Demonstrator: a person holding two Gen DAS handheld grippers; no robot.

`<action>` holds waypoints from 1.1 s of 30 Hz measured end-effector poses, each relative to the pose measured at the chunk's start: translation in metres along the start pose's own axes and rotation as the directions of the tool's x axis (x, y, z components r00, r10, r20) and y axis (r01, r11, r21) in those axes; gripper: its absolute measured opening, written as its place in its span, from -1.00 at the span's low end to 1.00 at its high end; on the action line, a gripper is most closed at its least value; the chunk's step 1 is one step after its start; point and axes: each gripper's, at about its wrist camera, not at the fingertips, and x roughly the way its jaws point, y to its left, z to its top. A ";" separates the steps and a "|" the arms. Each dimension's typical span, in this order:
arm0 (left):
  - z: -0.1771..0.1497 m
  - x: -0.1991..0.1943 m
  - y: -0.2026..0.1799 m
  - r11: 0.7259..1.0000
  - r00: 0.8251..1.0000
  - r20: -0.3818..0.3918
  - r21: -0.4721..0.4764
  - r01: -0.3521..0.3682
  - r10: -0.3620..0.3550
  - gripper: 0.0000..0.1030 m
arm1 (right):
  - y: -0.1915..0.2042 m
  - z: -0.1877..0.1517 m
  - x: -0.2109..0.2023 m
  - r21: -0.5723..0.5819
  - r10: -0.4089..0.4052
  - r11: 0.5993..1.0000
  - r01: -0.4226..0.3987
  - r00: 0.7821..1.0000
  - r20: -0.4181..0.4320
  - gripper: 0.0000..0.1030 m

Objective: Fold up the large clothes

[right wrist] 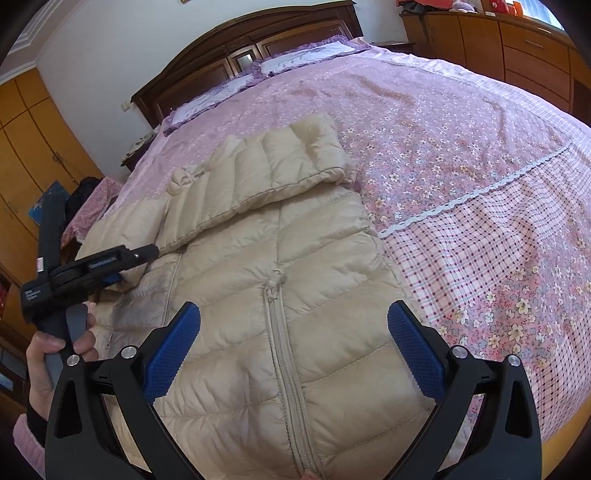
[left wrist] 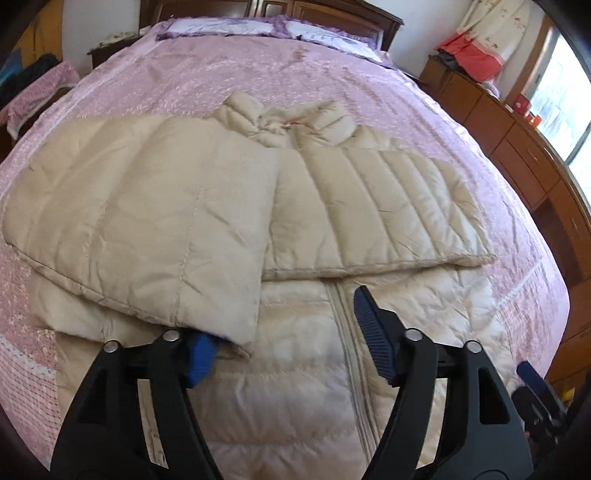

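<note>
A beige down jacket (left wrist: pixel 295 387) lies front up on the bed, zipper (right wrist: pixel 284 350) closed. Both sleeves are folded across its chest: one (left wrist: pixel 140 221) on the left, the other (left wrist: pixel 369 206) on the right. The collar (left wrist: pixel 280 122) points toward the headboard. My left gripper (left wrist: pixel 284 332) stands open just above the jacket, and the left sleeve's cuff corner drapes over its left pad (left wrist: pixel 201 358). A hand (right wrist: pixel 48 354) holds this left gripper (right wrist: pixel 110 266) in the right wrist view. My right gripper (right wrist: pixel 295 310) hangs open over the jacket's lower front, astride the zipper, holding nothing.
The bed's pink floral cover (right wrist: pixel 443 129) spreads around the jacket, with a checked border (right wrist: pixel 498 258) on the right. Pillows (left wrist: pixel 221 26) and a dark wooden headboard (right wrist: pixel 258 40) are at the far end. A wooden dresser (left wrist: pixel 517 147) runs along the right side, yellow wardrobes (right wrist: pixel 22 147) on the left.
</note>
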 end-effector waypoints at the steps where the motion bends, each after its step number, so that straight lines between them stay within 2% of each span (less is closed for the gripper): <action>1: -0.002 -0.004 -0.002 1.000 1.000 0.000 0.012 -0.012 0.012 0.36 | 0.000 0.000 0.000 0.001 0.000 1.000 0.000 1.000 0.001 0.88; 3: -0.007 -0.016 -0.001 1.000 1.000 0.009 -0.001 -0.013 0.013 0.37 | 0.000 0.001 -0.001 0.005 0.004 1.000 -0.004 1.000 0.004 0.88; 6: -0.013 -0.035 0.006 0.999 1.000 0.012 -0.029 0.024 -0.024 0.46 | 0.003 0.002 -0.002 0.000 0.006 1.000 -0.006 1.000 0.007 0.88; 8: -0.018 -0.047 0.010 0.999 0.999 0.030 -0.028 0.018 -0.017 0.46 | 0.007 0.003 -0.003 -0.009 0.009 1.000 -0.008 1.000 0.007 0.88; 11: -0.026 -0.067 0.026 0.999 0.998 0.061 -0.032 -0.018 0.020 0.47 | 0.017 0.004 -0.004 -0.029 0.017 0.999 -0.017 1.000 0.005 0.88; 16: -0.032 -0.081 0.061 0.992 0.993 0.052 -0.069 -0.107 0.110 0.50 | 0.040 0.005 -0.003 -0.069 0.026 0.997 -0.026 1.000 -0.008 0.88; 25: -0.049 -0.101 0.124 0.967 0.973 0.029 -0.124 -0.223 0.228 0.50 | 0.114 0.011 0.008 -0.210 0.082 0.974 -0.088 0.996 -0.041 0.88; 29: -0.054 -0.103 0.147 0.960 0.972 0.010 -0.161 -0.228 0.233 0.51 | 0.153 0.016 0.022 -0.286 0.106 0.951 -0.121 0.992 -0.069 0.88; 33: -0.060 -0.103 0.161 0.954 0.971 0.004 -0.188 -0.235 0.240 0.52 | 0.189 0.020 0.051 -0.340 0.086 0.931 -0.131 0.986 -0.143 0.88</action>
